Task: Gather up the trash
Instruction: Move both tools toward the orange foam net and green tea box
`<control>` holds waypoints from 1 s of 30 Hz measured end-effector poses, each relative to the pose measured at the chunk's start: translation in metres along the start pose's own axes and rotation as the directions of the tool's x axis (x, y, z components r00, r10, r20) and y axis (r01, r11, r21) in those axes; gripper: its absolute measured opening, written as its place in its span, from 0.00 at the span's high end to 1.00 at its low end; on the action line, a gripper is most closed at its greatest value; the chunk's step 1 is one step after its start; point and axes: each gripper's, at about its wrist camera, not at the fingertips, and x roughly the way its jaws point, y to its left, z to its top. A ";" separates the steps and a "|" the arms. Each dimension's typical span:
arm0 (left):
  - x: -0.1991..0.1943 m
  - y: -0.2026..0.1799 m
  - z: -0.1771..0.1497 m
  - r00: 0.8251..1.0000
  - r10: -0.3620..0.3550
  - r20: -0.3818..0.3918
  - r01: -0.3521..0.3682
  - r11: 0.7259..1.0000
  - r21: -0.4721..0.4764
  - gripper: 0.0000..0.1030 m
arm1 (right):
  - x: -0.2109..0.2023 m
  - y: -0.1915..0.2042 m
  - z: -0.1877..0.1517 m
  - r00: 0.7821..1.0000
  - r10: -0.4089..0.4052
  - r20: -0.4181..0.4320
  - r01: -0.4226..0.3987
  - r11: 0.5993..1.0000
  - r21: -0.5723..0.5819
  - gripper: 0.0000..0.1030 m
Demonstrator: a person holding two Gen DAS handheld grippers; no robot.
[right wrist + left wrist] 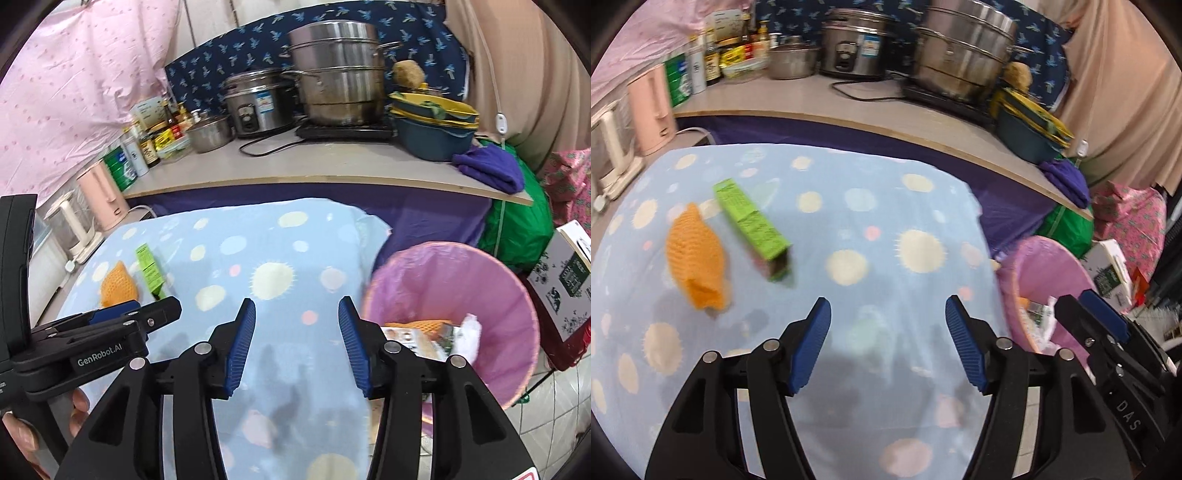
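Note:
An orange foam fruit net [695, 258] and a green carton [752, 224] lie side by side on the blue dotted cloth [879, 221], ahead and left of my left gripper [888, 325], which is open and empty. Both also show in the right wrist view, the net [118, 283] and the carton [149, 271]. My right gripper [297, 325] is open and empty, over the cloth beside the pink-lined trash bin [448, 284], which holds several pieces of trash. The bin also shows in the left wrist view [1043, 269].
Behind the cloth runs a counter [295, 170] with steel pots [334, 74], a rice cooker [258, 99], bottles, stacked basins [432, 125] and a purple towel [491, 166]. A pink kettle [101, 195] stands at the left. Green bag and boxes crowd the right of the bin.

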 end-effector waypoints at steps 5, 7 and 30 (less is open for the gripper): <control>-0.005 0.050 -0.002 0.995 0.095 0.020 -0.094 0.994 -0.054 0.30 | 0.020 0.038 -0.001 0.998 0.048 -0.029 -0.049 0.998 -0.045 0.55; -0.008 0.072 -0.003 0.991 0.129 0.028 -0.126 0.988 -0.091 0.24 | 0.028 0.052 -0.001 0.997 0.063 -0.041 -0.066 0.996 -0.064 0.55; 0.046 0.182 0.014 0.985 0.151 -0.088 -0.169 0.946 -0.276 0.17 | 0.138 0.170 0.008 0.964 0.194 -0.180 -0.228 0.954 -0.194 0.44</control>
